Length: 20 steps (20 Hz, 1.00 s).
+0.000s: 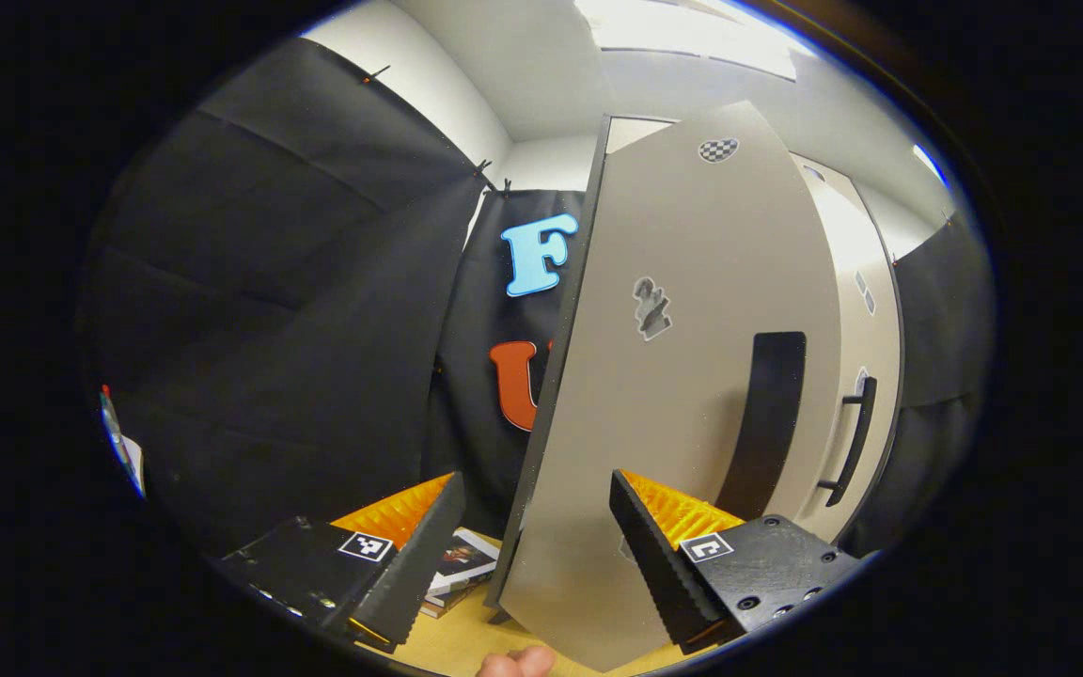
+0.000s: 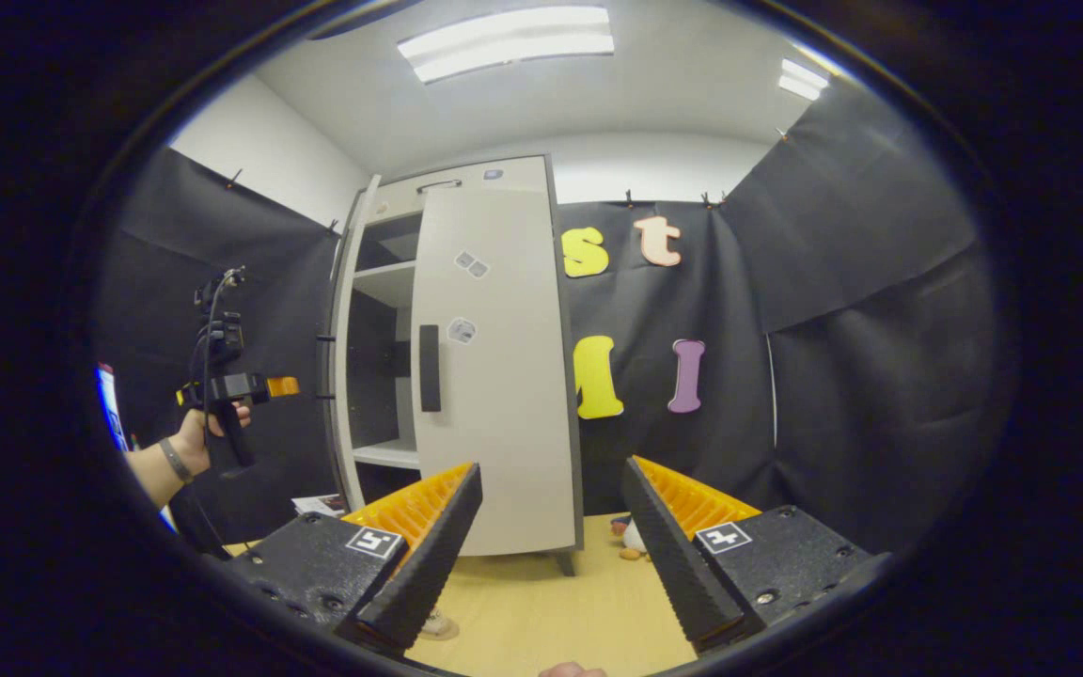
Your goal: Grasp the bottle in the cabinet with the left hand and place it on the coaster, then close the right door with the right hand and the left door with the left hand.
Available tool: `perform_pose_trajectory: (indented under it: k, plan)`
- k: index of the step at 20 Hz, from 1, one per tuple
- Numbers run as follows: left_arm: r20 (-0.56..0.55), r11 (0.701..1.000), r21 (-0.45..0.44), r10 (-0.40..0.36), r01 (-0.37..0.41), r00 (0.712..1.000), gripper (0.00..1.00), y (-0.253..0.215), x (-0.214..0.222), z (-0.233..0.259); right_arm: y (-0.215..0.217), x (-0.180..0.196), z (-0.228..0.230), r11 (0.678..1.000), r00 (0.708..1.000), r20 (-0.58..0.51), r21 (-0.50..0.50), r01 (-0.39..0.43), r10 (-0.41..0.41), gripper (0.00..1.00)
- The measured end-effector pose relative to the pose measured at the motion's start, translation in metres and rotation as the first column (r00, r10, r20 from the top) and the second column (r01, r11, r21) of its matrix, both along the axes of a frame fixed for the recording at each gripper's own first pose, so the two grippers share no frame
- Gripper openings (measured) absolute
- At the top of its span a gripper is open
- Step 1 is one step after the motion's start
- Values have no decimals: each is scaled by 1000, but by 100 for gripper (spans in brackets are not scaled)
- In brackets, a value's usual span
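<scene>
Left gripper [image 1: 523, 536], fingers apart, straddles the half-open left door [image 1: 682, 395] edge, likely to push it closed.

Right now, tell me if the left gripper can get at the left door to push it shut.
Probably yes. The left gripper is open right at the left door, whose edge stands between its fingers, with nothing in between.

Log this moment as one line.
right door: closed | left door: ajar | left tool: open, at left door's edge | right tool: open, back from cabinet
</scene>
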State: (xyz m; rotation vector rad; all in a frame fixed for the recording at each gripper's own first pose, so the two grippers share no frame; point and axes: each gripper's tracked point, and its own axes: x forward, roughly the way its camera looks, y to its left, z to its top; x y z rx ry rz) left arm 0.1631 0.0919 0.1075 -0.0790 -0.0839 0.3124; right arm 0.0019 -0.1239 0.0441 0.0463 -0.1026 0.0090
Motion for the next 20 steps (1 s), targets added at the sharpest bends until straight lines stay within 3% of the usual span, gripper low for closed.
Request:
perform_pose_trajectory:
  k: [1,5,6,8,9,11,12,15,16,18,20]
  plan:
    - [0,1000,13,8,-8,1000,95,0,-2,3,-4,0,0,1000,1000,0,1,9,-9,98]
    - [-4,996,64,-56,57,998,94,-10,-13,13,-6,6,-5,1000,1000,-15,0,4,-4,98]
    - [-4,995,71,-74,74,997,99,-14,-19,17,-4,8,-7,1000,1000,-21,2,-8,8,98]
    - [-5,993,75,-88,88,996,95,-26,-44,15,2,11,-9,999,999,-28,2,-35,35,98]
    - [-10,992,74,-97,97,995,99,-33,-55,12,5,13,-11,999,998,-34,-1,-46,46,98]
    - [-14,991,78,-106,106,994,99,-48,-72,3,11,18,-19,998,996,-56,-3,-67,67,98]
    - [-13,990,87,-108,109,994,95,-52,-78,-1,14,19,-22,997,994,-71,3,-79,79,98]
    - [-20,988,110,-103,105,994,99,-70,-98,-19,23,27,-26,991,985,-111,11,-131,131,94]
    - [-30,988,107,-111,113,993,95,-77,-102,-29,23,27,-25,990,984,-115,1,-139,138,99]
    - [-41,984,121,-130,134,991,99,-92,-112,-41,23,31,-26,990,983,-120,-22,-143,139,98]
    - [-26,979,149,-139,141,990,95,-104,-116,-50,26,33,-30,988,981,-124,-20,-151,148,94]
